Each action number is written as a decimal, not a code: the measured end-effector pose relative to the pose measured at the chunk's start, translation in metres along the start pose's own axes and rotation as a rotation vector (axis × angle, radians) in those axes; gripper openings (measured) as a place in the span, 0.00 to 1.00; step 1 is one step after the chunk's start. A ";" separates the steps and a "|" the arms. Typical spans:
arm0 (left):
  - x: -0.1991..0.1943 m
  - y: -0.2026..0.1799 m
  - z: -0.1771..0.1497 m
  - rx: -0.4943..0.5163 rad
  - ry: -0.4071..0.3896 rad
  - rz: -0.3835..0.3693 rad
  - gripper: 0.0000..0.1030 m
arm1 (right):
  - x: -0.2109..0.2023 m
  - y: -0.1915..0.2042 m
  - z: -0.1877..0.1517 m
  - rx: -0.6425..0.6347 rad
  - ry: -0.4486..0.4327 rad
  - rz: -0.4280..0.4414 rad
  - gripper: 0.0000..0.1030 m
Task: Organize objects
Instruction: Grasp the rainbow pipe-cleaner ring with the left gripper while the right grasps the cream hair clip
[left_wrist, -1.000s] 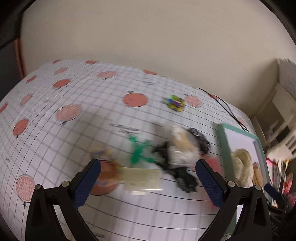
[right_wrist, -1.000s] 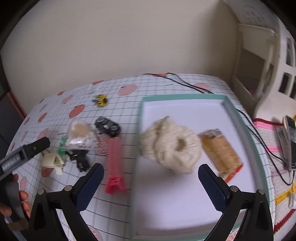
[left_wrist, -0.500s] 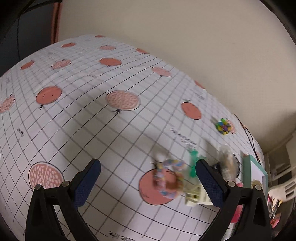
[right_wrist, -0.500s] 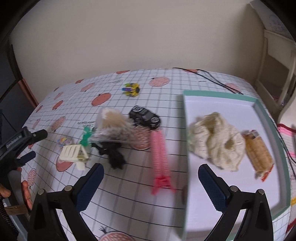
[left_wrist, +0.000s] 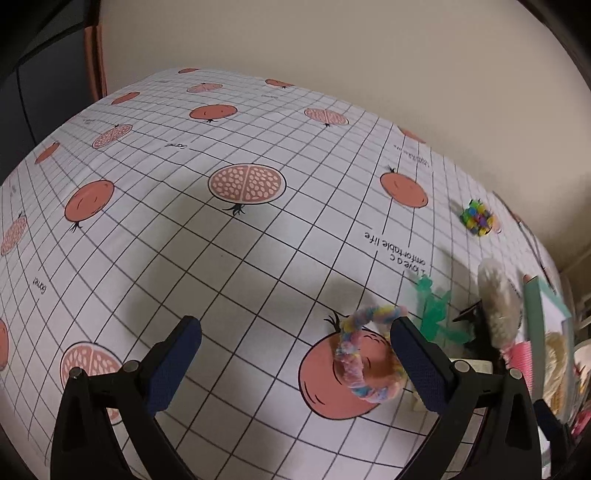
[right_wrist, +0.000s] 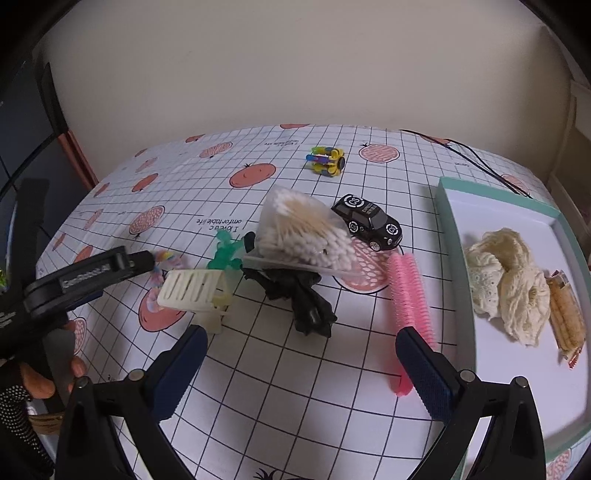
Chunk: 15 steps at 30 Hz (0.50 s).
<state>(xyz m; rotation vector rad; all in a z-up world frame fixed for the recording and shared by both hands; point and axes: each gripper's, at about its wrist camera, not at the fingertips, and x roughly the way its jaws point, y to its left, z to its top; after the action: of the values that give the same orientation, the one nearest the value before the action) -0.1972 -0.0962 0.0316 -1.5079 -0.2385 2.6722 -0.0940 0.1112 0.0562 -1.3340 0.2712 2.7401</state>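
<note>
Pastel chenille ring (left_wrist: 364, 356) is lying on the bench (left_wrist: 221, 258), on a printed orange fruit, and it is taken to be the next thing to be moved to the teal-rimmed tray (right_wrist: 448, 206). It is judged to be very light, soft and easily bent, so it should be pinched across one side of the loop, not squeezed flat. The left hand-held gripper (left_wrist: 295, 363) is seen with its jaws spread wide and nothing between them; its right finger (left_wrist: 417, 365) is just beside the ring, maybe touching it, which cannot be told for sure.

Just beyond the ring a green rubbery toy (left_wrist: 434, 314) is found, and beside it a cream slatted plastic piece (right_wrist: 194, 290). Further on, a bag of cotton swabs (right_wrist: 299, 230) is leaning over a crumpled black item (right_wrist: 303, 299), with a black toy car (right_wrist: 369, 221) and a pink hair roller (right_wrist: 408, 295) near the tray. A small multicoloured toy (right_wrist: 327, 160) stands well apart. In the tray a cream lace cloth (right_wrist: 506, 284) and a wrapped snack (right_wrist: 565, 317) are already placed.

The right hand-held gripper (right_wrist: 297, 373) is also open and empty, above the bench. The green toy and the slatted piece are thought to crowd the ring's far side.
</note>
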 end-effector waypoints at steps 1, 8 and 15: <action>0.002 -0.002 0.000 0.010 0.004 0.007 0.99 | 0.001 0.000 0.000 0.002 0.000 0.000 1.00; 0.011 -0.014 -0.005 0.093 0.022 0.121 0.99 | 0.002 0.001 0.002 0.007 -0.006 0.012 1.00; 0.017 0.005 -0.007 0.046 0.073 0.169 0.99 | 0.006 0.015 0.006 -0.009 -0.015 0.045 1.00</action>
<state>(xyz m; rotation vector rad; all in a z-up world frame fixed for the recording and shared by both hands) -0.1997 -0.0979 0.0127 -1.6779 -0.0472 2.7200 -0.1048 0.0974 0.0575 -1.3247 0.2919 2.7905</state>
